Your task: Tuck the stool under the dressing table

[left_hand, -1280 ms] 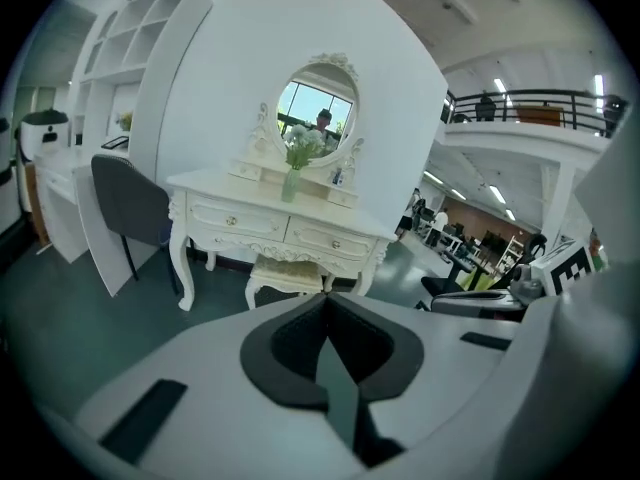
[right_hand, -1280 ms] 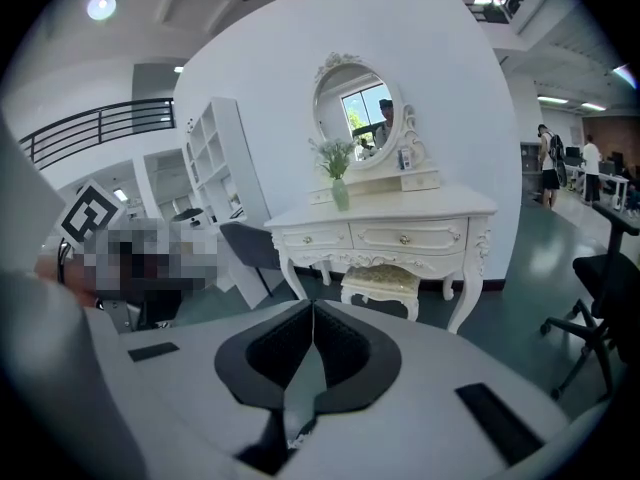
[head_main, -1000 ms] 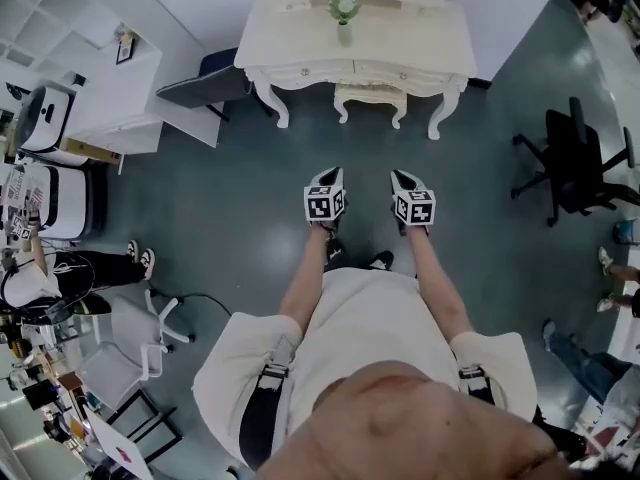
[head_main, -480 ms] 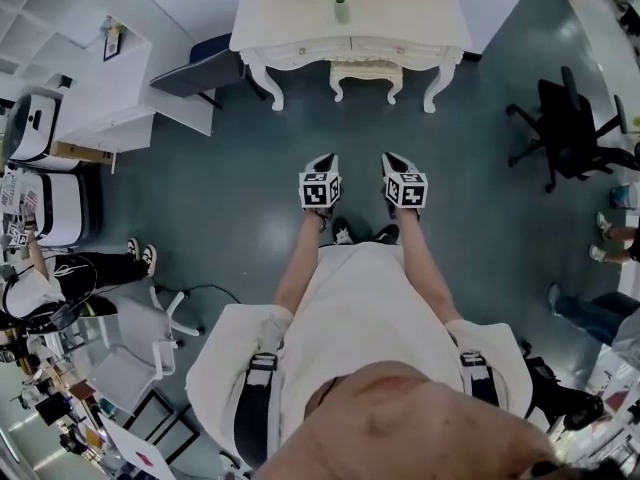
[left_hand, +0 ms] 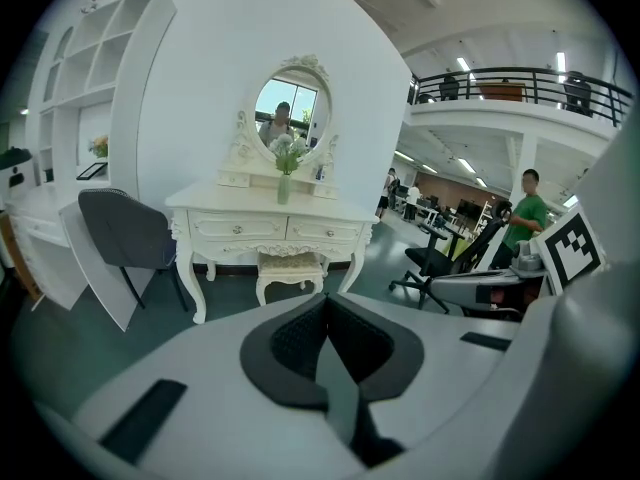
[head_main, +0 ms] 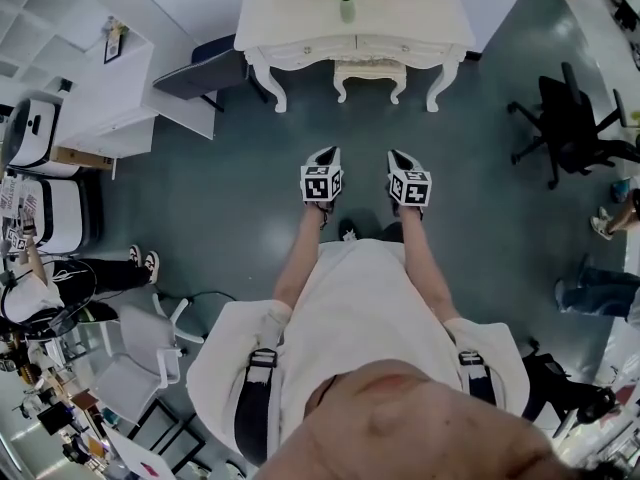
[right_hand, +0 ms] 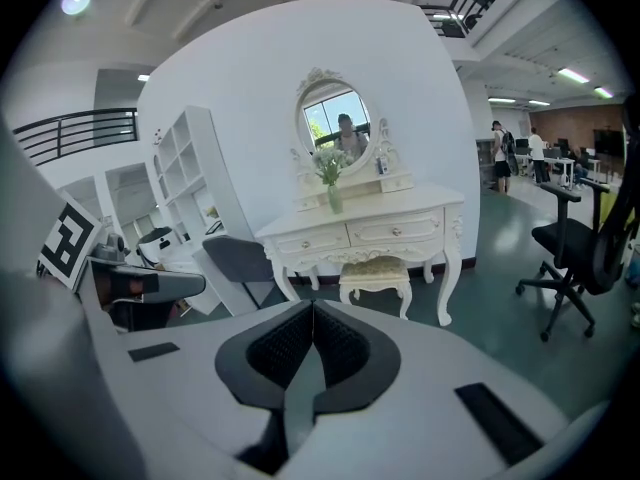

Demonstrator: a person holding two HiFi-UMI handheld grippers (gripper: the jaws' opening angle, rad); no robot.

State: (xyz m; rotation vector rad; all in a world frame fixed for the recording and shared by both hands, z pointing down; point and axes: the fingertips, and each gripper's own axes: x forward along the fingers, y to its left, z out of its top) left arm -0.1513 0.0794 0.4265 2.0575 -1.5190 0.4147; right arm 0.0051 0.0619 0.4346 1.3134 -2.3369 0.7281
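One stool [head_main: 369, 76], cream, carved, with four curved legs and a padded top, sits at 12 o'clock in the head view. It stands between the front legs of the dressing table [head_main: 290, 30], seat partly under the drawer apron and front half showing. It looks partly tucked, maybe not fully.

Handling guess: rigid wood-like frame, soft cushion, fairly light, should slide on the smooth floor. Best hold is the hard seat rail at the front edge, one gripper per corner, not the cushion. Thin legs could snag the table legs if pushed crooked.

Vase [head_main: 346, 8] with flowers stands on the tabletop at 12 o'clock from the stool and could wobble if the table gets bumped. Oval mirror [left_hand: 290, 103] is behind it.

Left gripper [head_main: 332, 155] and right gripper [head_main: 394, 156] are held side by side at 6 o'clock from the stool, well apart from it, pointing toward it. Both sets of jaws are clenched with nothing between them.

Grey chair [head_main: 200, 72] is at 9 o'clock of the table, black office chair [head_main: 575, 138] at 4 o'clock.
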